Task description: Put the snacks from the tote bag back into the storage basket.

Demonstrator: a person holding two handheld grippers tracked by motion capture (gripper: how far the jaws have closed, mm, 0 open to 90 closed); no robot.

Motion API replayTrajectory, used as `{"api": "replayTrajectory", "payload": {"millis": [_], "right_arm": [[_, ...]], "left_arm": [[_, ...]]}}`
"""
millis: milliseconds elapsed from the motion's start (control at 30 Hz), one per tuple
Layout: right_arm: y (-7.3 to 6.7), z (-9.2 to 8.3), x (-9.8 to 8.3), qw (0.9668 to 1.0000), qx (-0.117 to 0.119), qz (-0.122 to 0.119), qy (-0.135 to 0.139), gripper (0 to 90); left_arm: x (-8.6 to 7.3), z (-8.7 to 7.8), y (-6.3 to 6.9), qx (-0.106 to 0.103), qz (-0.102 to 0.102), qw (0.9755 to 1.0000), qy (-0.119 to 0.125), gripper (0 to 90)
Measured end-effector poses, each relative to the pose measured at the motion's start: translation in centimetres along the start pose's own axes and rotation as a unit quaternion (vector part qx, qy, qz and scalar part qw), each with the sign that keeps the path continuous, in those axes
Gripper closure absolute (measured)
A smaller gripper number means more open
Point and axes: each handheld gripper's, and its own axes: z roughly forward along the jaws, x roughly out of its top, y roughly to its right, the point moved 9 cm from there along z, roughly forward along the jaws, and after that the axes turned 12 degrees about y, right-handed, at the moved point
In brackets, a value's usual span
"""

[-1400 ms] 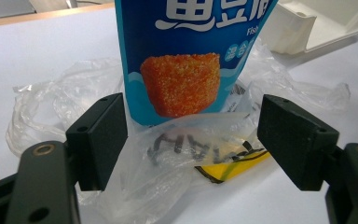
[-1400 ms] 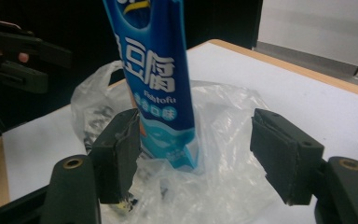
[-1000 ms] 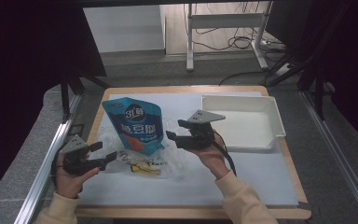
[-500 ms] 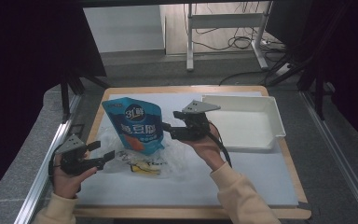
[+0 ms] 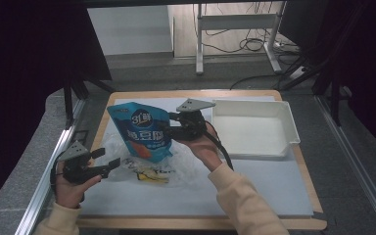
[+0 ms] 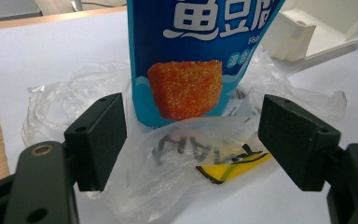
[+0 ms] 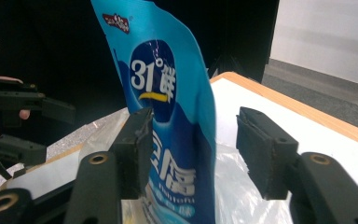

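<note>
Now the blue pouch (image 5: 142, 132) is being straddled, ungripped, by the closing right hand-held gripper (image 5: 172, 126); the left hand-held gripper (image 5: 108, 163) is being held open beside the plastic bag (image 6: 168, 154).

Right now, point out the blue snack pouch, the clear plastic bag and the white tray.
blue snack pouch (image 5: 144, 132), high view, front panel.
clear plastic bag (image 6: 135, 186), left gripper view, crumpled near side.
white tray (image 5: 293, 128), high view, right wall.

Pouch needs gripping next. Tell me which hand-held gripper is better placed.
Right. The right hand-held gripper, jaws just closing, already brackets the blue pouch. The left hand-held gripper stands open around the clear plastic bag.
</note>
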Motion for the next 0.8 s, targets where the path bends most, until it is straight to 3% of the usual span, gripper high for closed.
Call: {"api": "replayTrajectory", "payload": {"millis": [300, 600, 800], "right_arm": [[-0.3, 2.0, 0.1, 1.0000, 0.006, 0.002, -0.006, 58.4], [0.0, 2.5, -0.1, 0.9997, 0.023, 0.002, -0.005, 79.3], [0.0, 2.6, -0.1, 0.9993, 0.037, -0.001, -0.003, 86.4]], "left_arm": [[0.1, -0.1, 0.0, 0.001, -0.001, 1.0000, 0.001, 24.0], [0.1, -0.2, -0.2, 0.001, -0.003, 1.0000, 0.002, 24.0], [0.1, -0.2, -0.2, 0.001, -0.005, 1.0000, 0.003, 24.0]]}}
